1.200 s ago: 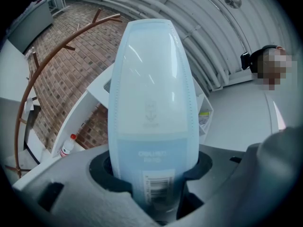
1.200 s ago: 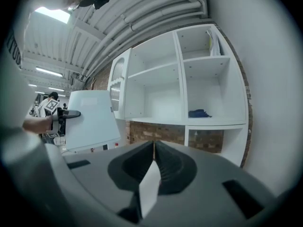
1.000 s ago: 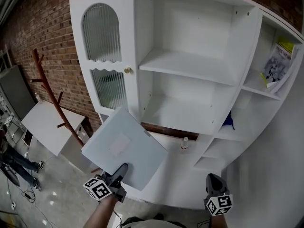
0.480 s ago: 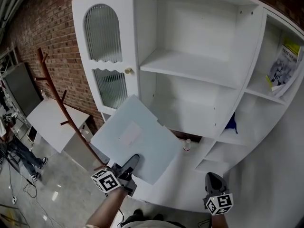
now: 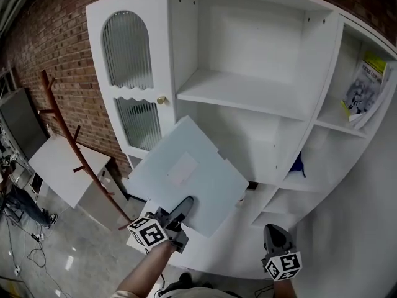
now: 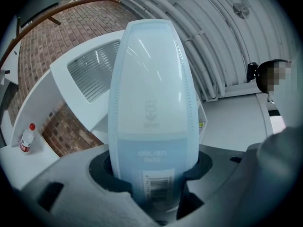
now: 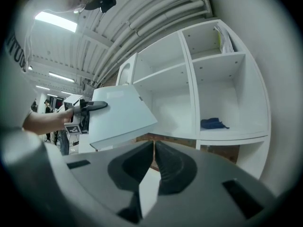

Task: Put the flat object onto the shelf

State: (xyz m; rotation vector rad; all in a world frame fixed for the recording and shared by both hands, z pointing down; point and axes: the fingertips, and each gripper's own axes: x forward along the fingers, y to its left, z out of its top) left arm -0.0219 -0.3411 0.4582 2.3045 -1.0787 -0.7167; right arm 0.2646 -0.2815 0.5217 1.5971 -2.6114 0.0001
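A flat pale-blue pack [image 5: 186,172] is held up in front of the white cabinet [image 5: 242,95], tilted, with one corner reaching over the lower open shelf [image 5: 263,157]. My left gripper [image 5: 183,208] is shut on the pack's near edge. In the left gripper view the pack [image 6: 151,103] fills the middle, with a barcode label down between the jaws. My right gripper [image 5: 273,239] hangs low at the right, shut and empty. In the right gripper view its jaws [image 7: 154,148] meet, and the pack [image 7: 120,112] shows to their left.
The cabinet has a ribbed-glass door [image 5: 127,51] on the left. A booklet [image 5: 363,89] leans in the upper right shelf, and a blue cloth [image 5: 298,164] lies one shelf down. A small bottle [image 6: 27,138] stands on the ledge. A red-brown coat rack [image 5: 62,135] and white table [image 5: 62,166] stand left.
My left gripper has carried the pack up and to the right, closer to the cabinet's open shelves. The right gripper has stayed almost where it was.
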